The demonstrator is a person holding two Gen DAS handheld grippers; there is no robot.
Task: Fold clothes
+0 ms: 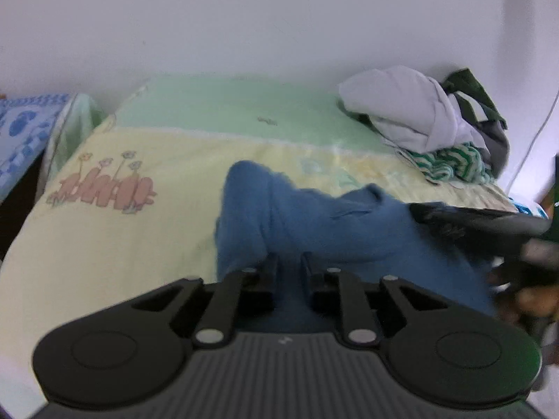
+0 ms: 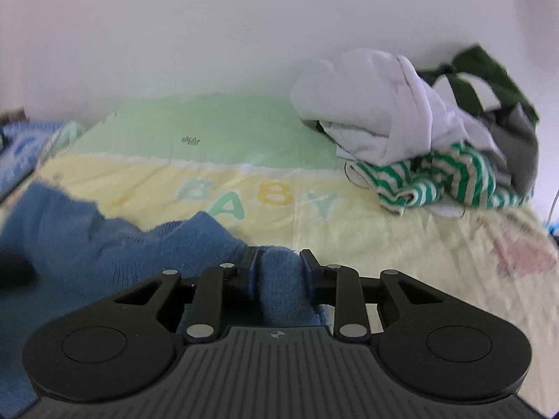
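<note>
A blue knitted garment (image 1: 314,230) lies bunched on the yellow and green baby blanket (image 1: 139,244). In the left wrist view my left gripper (image 1: 289,263) is shut on a fold of that garment, with blue cloth filling the narrow gap between its fingers. In the right wrist view my right gripper (image 2: 278,262) is shut on another thick bunch of the blue garment (image 2: 104,244), whose edge rises between its fingers. From the left wrist view the right gripper's black finger (image 1: 461,218) lies on the garment's right side, with a hand (image 1: 527,300) behind it.
A pile of clothes sits at the far right against the wall: a white piece (image 2: 367,111), a green-striped one (image 2: 443,181) and a dark green one (image 2: 489,70). A blue patterned pillow (image 1: 24,132) lies at the far left. The blanket reads BABY (image 2: 258,195).
</note>
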